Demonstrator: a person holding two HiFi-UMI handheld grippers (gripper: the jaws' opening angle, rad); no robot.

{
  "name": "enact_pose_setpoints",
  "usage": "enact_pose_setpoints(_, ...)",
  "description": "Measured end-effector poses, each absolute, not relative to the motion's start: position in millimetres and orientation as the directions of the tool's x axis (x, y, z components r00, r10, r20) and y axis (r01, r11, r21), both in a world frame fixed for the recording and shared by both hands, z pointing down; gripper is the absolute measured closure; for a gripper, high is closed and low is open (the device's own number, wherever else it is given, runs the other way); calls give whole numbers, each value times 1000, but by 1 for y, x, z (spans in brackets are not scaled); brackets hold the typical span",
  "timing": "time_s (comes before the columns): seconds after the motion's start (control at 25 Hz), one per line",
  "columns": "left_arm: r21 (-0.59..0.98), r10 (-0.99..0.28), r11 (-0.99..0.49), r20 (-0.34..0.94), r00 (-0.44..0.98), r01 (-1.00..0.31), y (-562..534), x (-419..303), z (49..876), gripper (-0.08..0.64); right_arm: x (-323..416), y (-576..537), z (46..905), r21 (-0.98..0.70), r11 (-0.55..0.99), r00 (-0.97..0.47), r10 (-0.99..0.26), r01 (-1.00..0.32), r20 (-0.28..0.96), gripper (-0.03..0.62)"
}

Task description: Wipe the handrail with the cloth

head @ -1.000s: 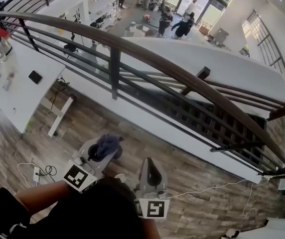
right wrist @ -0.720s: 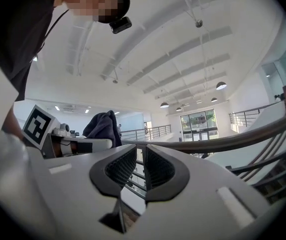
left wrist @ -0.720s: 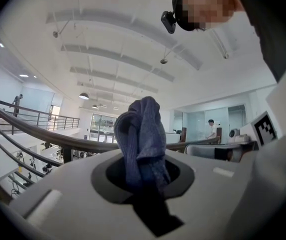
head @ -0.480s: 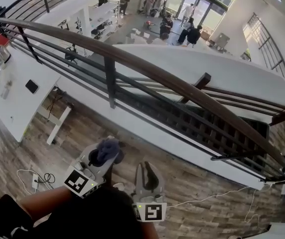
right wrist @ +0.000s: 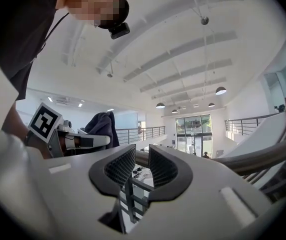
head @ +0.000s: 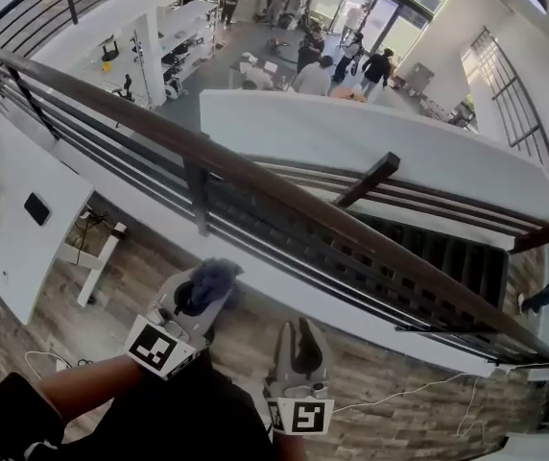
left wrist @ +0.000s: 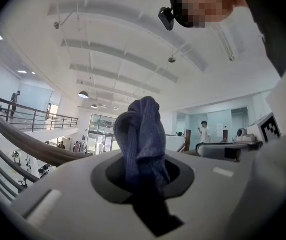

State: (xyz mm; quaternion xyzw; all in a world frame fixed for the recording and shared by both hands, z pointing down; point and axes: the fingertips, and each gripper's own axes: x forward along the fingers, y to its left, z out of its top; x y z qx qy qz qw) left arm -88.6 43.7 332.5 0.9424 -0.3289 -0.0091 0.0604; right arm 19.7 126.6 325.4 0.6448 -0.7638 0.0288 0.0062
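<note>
1. My left gripper (head: 201, 291) is clamped on a bunched dark blue fabric cloth (head: 210, 279). In the left gripper view, the cloth (left wrist: 142, 131) stands up out of the jaws as a folded wad, pinched at its lower end.
2. The cloth looks soft, light and limp. I judge it will flatten and drag against whatever I press it on. It could also creep out of the pinch, so the hold should be deep in the wad rather than on a loose corner.
3. The cloth sits on my side of the railing, near it. It is not yet touching the long, rounded dark brown wooden handrail (head: 255, 176), which runs across in front of me from upper left to lower right.
4. My right gripper (head: 301, 334) is released and carries nothing. Its ribbed black pads (right wrist: 120, 168) have just been opening and now stand a little apart, with only far-off railing showing through the gap.
5. The handrail looks hard, smooth and fixed. It should take firm pressure, and the cloth probably grips best draped over its curved top.
6. I see no container near either gripper.
</note>
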Motion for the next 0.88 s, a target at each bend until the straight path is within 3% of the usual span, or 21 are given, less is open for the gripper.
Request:
enact_pose_setpoints(0.52,39,-727,-687,-12,687,-726,-125,-136,321,485,-6,30,337,-56,147,-150,-986,-988,70,511)
enact_pose_setpoints(0.88,112,-828,-552,47,559,-827,-186,-133,355,485,27,-10,331,-41,189,-192,-978,-981,85,511)
